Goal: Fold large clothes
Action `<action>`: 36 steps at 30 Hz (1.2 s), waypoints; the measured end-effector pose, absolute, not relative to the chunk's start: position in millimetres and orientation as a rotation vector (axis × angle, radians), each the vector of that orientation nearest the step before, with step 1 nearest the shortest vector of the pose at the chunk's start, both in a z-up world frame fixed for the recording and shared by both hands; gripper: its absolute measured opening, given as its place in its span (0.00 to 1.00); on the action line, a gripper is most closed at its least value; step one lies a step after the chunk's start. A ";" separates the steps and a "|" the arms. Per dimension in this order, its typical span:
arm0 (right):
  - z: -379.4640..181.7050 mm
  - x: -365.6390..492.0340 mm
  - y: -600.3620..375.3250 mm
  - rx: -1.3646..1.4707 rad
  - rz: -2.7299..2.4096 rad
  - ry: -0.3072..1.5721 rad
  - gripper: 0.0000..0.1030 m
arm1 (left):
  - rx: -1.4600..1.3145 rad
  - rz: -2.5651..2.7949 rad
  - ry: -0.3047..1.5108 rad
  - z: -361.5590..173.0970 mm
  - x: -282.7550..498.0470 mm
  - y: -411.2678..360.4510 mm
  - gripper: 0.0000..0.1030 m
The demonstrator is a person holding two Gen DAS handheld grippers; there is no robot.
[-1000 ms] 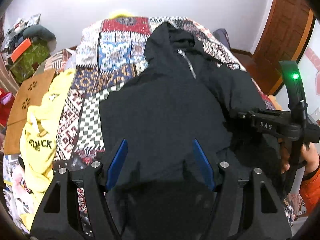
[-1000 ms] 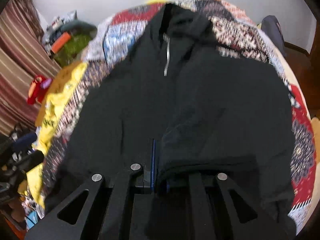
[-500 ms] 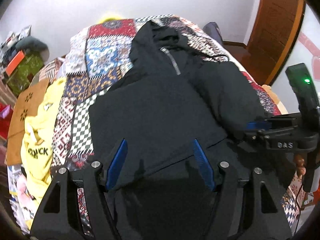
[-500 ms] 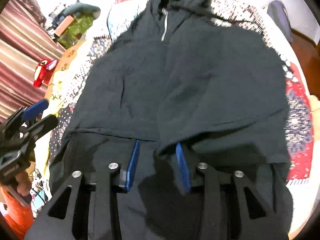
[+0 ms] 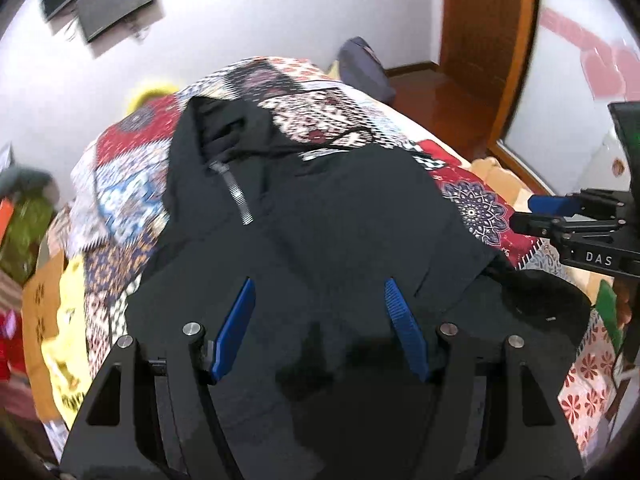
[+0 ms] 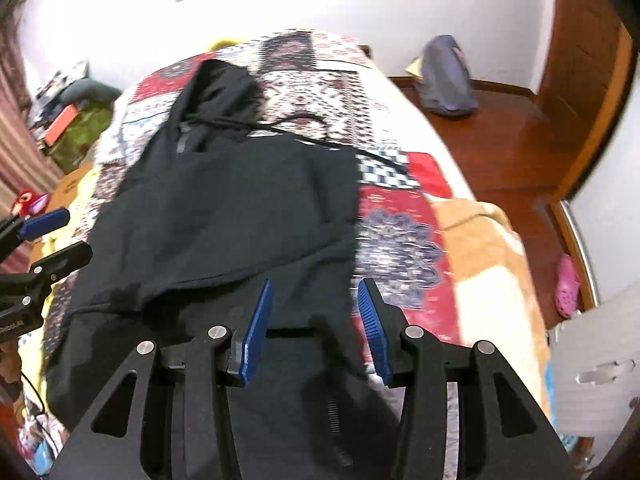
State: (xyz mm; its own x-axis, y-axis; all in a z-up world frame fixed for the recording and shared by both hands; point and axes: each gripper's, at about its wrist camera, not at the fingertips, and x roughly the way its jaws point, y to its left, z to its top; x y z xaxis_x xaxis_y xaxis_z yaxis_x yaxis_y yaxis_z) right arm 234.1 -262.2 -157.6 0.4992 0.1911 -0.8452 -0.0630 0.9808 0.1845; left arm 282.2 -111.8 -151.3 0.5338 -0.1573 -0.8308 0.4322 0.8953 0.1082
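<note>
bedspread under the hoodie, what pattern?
Multicoloured patchwork bedspread: red, white, blue ornamental squares plus checks. Clearest in the right wrist view.

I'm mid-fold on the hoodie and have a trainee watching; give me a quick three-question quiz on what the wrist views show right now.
1. True or false: the right gripper is clamped on the black zip-up hooded jacket.
2. What covers the bed under the jacket? A) plain white sheet B) colourful patchwork quilt C) bare mattress
3. Fill in: the left gripper has its blue pads standing ____ above the dark fabric.

Key: 1 false, its jaws have just been opening and the pads press on nothing; 2 B; 3 apart (open).
</note>
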 end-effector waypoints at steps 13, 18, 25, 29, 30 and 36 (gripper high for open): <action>-232.7 254.6 -278.2 0.259 0.135 1.170 0.40 | 0.533 -0.483 1.137 -260.6 324.9 -200.4 0.65; -242.3 252.3 -280.1 0.274 0.118 1.172 0.48 | 0.567 -0.495 1.099 -267.2 324.9 -200.9 0.52; -234.1 253.1 -277.5 0.234 0.120 1.176 0.48 | 0.480 -0.413 1.059 -241.0 329.6 -175.2 0.13; -220.7 253.0 -267.6 0.209 0.143 1.153 0.48 | 0.309 -0.395 0.976 -186.4 328.1 -130.4 0.11; -216.2 253.3 -263.8 0.205 0.152 1.142 0.48 | 0.275 -0.384 0.949 -170.8 326.3 -116.3 0.11; -210.0 256.1 -231.3 0.173 0.203 1.124 0.48 | 0.095 -0.333 0.863 -121.2 311.3 -38.3 0.10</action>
State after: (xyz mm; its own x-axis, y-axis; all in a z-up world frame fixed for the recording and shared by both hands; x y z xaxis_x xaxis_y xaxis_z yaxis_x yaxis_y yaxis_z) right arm 256.1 -231.3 -210.0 0.4168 0.2480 -0.8745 -0.0737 0.9681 0.2394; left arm 311.3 -38.3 -121.2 0.6018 -0.2491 -0.7588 0.3255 0.9441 -0.0518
